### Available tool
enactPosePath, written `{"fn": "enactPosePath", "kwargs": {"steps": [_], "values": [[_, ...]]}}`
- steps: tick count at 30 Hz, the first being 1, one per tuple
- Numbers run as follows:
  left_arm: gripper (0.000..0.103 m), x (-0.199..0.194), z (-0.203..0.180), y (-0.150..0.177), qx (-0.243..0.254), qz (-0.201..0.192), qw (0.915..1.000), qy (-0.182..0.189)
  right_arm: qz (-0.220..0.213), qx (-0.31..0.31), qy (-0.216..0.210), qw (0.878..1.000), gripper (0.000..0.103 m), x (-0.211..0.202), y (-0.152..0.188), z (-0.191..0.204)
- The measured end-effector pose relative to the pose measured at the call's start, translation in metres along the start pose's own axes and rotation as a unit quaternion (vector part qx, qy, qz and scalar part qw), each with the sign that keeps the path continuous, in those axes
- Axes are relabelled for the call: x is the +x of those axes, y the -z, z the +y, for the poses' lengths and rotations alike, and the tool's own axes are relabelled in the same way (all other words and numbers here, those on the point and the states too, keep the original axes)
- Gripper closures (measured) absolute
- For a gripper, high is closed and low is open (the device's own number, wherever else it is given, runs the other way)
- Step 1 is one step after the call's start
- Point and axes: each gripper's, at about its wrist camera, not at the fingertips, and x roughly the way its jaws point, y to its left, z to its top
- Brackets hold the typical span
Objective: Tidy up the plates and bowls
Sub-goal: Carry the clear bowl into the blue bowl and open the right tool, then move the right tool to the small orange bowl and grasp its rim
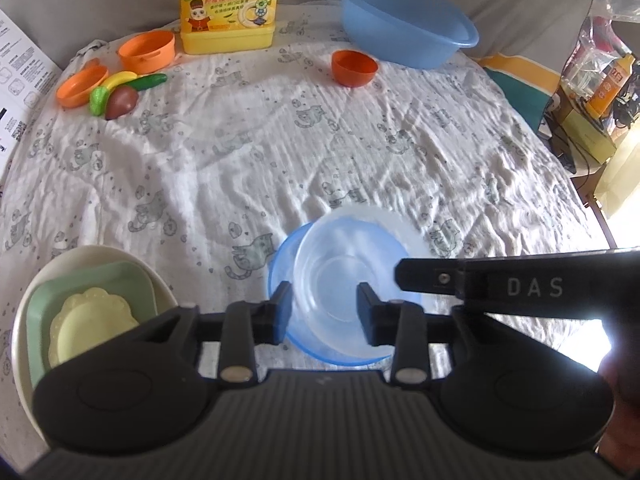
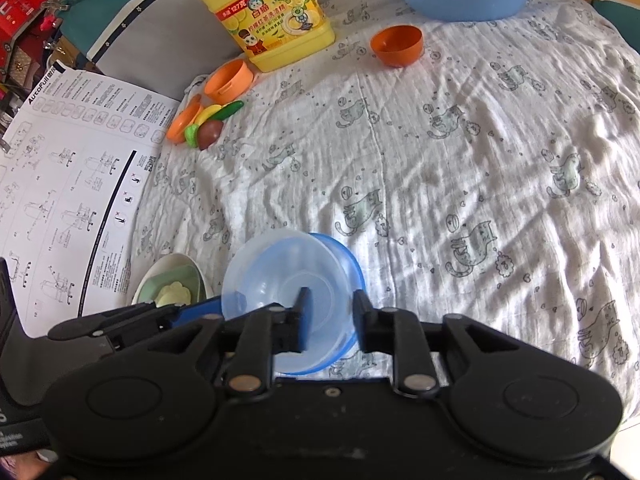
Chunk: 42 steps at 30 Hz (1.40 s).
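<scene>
A clear bowl [image 1: 340, 256] [image 2: 272, 264] sits nested in a blue see-through bowl [image 1: 276, 268] [image 2: 348, 256] on the cat-print cloth. My left gripper [image 1: 325, 314] is open astride the bowls' left wall, one finger at the rim and one inside. My right gripper [image 2: 332, 320] is open astride their right wall, with the rim in the gap and no pad pressing. One right finger [image 1: 424, 276] reaches in over the bowls. To the left, a cream plate [image 1: 24, 320] holds a green square dish [image 1: 92, 280] and a pale yellow plate [image 1: 92, 316].
At the back stand a small orange bowl [image 1: 354, 67], a large blue basin [image 1: 404, 28] and a yellow detergent jug [image 1: 228, 4]. An orange toy pot [image 1: 147, 51], its lid and toy food lie back left. A printed instruction sheet [image 2: 72, 184] covers the left edge.
</scene>
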Motion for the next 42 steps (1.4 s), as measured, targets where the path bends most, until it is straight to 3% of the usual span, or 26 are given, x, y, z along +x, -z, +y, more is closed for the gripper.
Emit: {"fn": "enactPosePath", "kwargs": {"steps": [1,2,6,7,8,16,26,42], "values": [[0.045,-0.003,0.000,0.000,-0.001,-0.007,1.0000,0.000,-0.004,-0.004,0.002,1.000,0.068,-0.001,-0.001,0.001],[0.039,-0.007,0.000,-0.001,0.000,-0.016,0.9999,-0.004,-0.012,-0.007,0.005,1.000,0.060,-0.004,-0.001,0.002],[0.009,-0.023,0.002,-0.001,0.001,-0.056,0.9977,-0.038,-0.045,-0.016,0.028,0.998,0.015,-0.014,-0.004,0.003],[0.001,-0.026,0.004,-0.001,-0.003,-0.063,0.9971,-0.042,-0.049,-0.016,0.032,0.998,0.010,-0.016,-0.005,0.002],[0.000,-0.028,0.007,-0.001,-0.008,-0.067,0.9968,-0.044,-0.053,-0.014,0.036,0.998,0.000,-0.017,-0.006,0.001],[0.000,-0.020,0.036,0.003,-0.062,-0.044,0.9961,-0.045,-0.053,-0.010,0.064,0.997,0.000,-0.015,-0.004,-0.007],[0.000,-0.014,0.037,-0.007,-0.057,-0.044,0.9965,-0.043,-0.058,0.004,0.079,0.995,0.000,-0.013,-0.009,-0.015],[0.000,0.015,0.025,-0.084,-0.004,-0.053,0.9976,-0.045,-0.080,0.063,0.095,0.990,0.000,-0.003,-0.058,-0.053]]}}
